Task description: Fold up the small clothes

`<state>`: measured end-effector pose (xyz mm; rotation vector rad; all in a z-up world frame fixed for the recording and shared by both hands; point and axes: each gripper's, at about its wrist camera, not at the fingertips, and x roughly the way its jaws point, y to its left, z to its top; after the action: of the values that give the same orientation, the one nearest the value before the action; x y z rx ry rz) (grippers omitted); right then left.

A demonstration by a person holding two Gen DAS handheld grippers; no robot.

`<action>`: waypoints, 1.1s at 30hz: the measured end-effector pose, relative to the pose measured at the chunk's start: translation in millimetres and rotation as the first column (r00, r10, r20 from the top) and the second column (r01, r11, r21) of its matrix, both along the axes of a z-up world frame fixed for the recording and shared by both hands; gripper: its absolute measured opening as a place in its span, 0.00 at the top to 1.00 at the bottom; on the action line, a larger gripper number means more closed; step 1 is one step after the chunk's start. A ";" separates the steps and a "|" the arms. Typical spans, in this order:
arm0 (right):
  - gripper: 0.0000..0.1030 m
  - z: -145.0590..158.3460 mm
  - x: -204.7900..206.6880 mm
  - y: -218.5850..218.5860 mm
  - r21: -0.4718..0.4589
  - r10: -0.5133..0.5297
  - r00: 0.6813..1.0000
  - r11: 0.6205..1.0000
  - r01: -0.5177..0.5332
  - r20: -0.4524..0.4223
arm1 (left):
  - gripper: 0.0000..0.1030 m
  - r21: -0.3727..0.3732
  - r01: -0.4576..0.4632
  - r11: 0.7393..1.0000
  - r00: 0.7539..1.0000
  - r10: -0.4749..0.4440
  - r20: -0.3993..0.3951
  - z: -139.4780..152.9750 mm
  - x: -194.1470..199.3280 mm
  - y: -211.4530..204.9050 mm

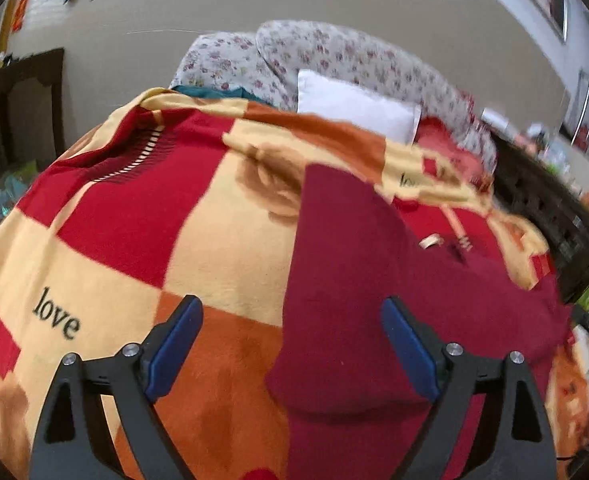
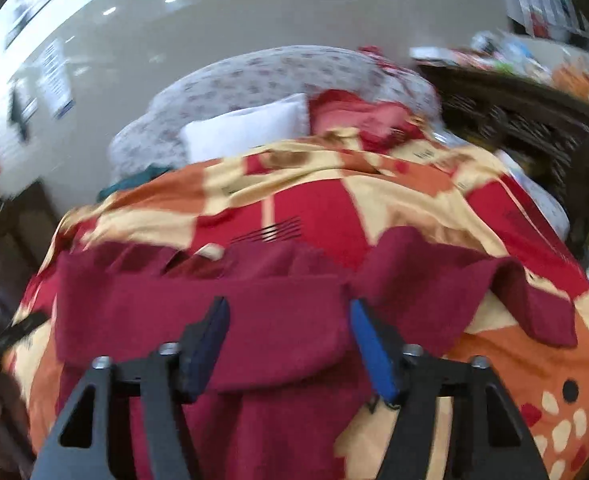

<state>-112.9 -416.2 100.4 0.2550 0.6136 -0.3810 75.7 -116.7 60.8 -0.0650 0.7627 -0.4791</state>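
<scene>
The dark red garment [image 1: 374, 280] lay spread on the patterned blanket [image 1: 114, 240] that covered the bed, and what a moment to catch it at: neither tool had hold of it. The left gripper [image 1: 292, 312] hovered over the garment's near edge with its jaws spread wide, nothing pinched between them, the blue pads [image 1: 176, 344] clear of the cloth. The right gripper [image 2: 288, 316] stood with its jaws parted more narrowly, the cloth beneath and between them but, as far as could be seen, not clamped. In the right wrist view a flap of the garment lay doubled over itself, with a rounded folded edge near the fingers, so one fold looked done. The far edge was rumpled and one corner trailed off to the side, so by my reckoning more folding and tidying remained. A white pillow [image 1: 354, 108] sat well beyond.
</scene>
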 end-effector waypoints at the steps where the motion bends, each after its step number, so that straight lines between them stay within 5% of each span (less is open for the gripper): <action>1: 0.79 -2.6 4.2 4.6 -0.020 0.005 1.000 1.000 -0.006 -0.013 | 0.15 0.049 -0.013 0.999 1.000 0.013 0.003 -4.5 4.8 -7.2; 4: 0.80 -17.1 15.0 0.5 -0.011 -0.003 0.999 1.000 0.003 -0.043 | 0.42 0.132 -0.058 0.990 0.998 0.056 0.014 -15.6 17.8 -13.3; 8: 0.80 -52.7 36.8 -17.5 0.029 -0.051 0.992 0.998 0.054 -0.115 | 0.40 0.144 -0.110 0.983 0.994 0.105 0.041 -22.4 28.6 -7.6; 12: 0.78 -49.7 42.5 -14.4 -0.036 -0.031 0.993 0.999 0.027 -0.110 | 0.35 0.131 -0.117 0.984 0.993 0.113 0.041 -26.7 31.7 -1.1; 17: 0.77 -31.5 0.9 -29.5 0.151 -0.006 0.999 0.988 0.011 -0.034 | 0.36 0.141 -0.135 0.981 0.991 0.132 0.029 -20.7 27.2 5.7; 22: 0.46 -37.1 -43.0 -26.4 0.235 -0.014 0.999 0.972 0.023 -0.040 | 0.36 0.099 -0.140 0.985 0.990 0.142 -0.012 -17.5 16.0 19.0; 29: 0.42 -40.9 -59.3 -29.5 0.231 -0.059 0.995 0.970 0.075 -0.077 | 0.36 0.065 -0.110 0.992 0.994 0.108 0.032 0.9 -14.0 15.7; 33: 0.42 -65.6 -37.6 -40.9 0.317 -0.064 0.990 0.943 0.101 -0.126 | 0.35 0.075 -0.078 0.994 0.997 0.076 0.030 2.7 -20.8 -0.4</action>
<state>-150.5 -457.2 34.8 0.5778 0.7806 -0.3767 54.9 -117.1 63.5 -0.0169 0.7487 -0.3767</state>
